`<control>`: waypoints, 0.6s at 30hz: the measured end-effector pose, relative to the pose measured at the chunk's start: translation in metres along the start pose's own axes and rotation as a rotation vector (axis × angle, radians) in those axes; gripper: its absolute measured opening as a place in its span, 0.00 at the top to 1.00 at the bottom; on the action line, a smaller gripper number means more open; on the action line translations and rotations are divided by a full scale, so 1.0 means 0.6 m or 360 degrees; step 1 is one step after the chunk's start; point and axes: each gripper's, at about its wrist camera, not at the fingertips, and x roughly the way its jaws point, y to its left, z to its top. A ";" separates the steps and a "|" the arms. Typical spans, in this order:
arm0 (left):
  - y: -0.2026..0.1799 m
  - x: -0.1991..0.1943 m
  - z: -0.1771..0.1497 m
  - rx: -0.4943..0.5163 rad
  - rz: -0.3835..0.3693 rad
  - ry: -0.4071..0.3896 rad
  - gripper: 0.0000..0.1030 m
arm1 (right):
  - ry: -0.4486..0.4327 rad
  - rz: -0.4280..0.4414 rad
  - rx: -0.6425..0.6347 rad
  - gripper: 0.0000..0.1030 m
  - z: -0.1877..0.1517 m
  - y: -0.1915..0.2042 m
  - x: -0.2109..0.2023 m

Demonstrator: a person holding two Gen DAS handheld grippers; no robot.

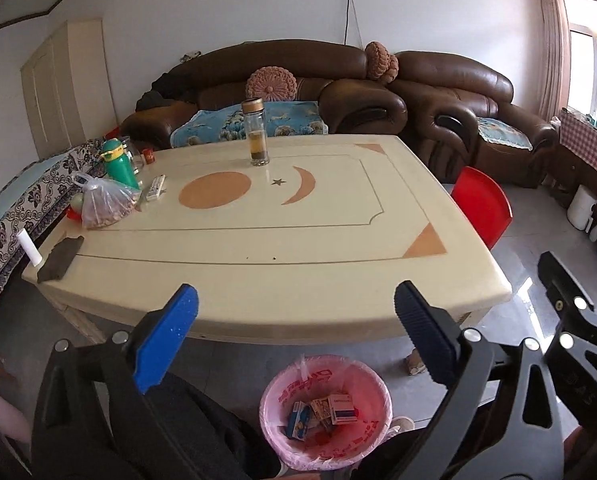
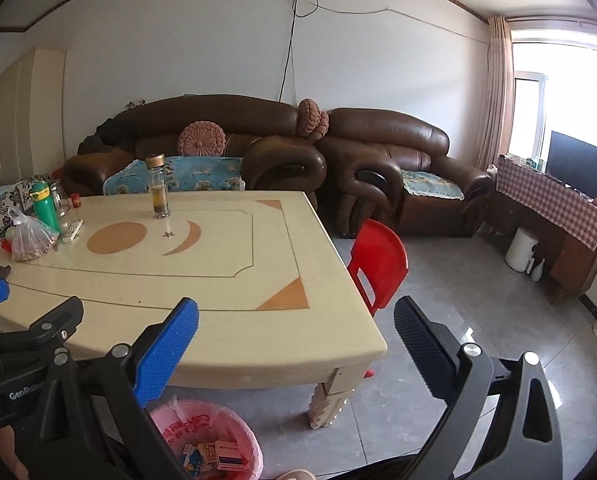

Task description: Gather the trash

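We hold each hand-held gripper, left (image 1: 296, 312) and right (image 2: 296, 326), wide open and empty above the pink-lined bin (image 1: 325, 408) of small cartons (image 1: 322, 408); "GenRob…" marks one frame.

a round trash bin (image 1: 325, 412) stands upright on the grey tiled floor just in front of the worktop's near edge, at about six o'clock in the left wrist view and seven o'clock in the right wrist view (image 2: 214, 436). it is lined with a pink plastic bag printed in red, the bag's rim folded over the bin's lip. inside lie several small cardboard boxes (image 1: 323, 409), blue, orange and white, tumbled together at the bottom, some flat, some tilted on edge.
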 end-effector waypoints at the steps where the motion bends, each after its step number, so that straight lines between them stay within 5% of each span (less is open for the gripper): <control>1: 0.001 0.002 0.001 -0.0002 0.0007 0.0000 0.07 | -0.0002 -0.0002 -0.0003 0.07 0.001 0.002 -0.003; 18: 0.024 0.014 -0.015 -0.0025 0.0037 0.0055 0.07 | 0.0067 0.0023 -0.0020 0.07 -0.017 0.024 0.008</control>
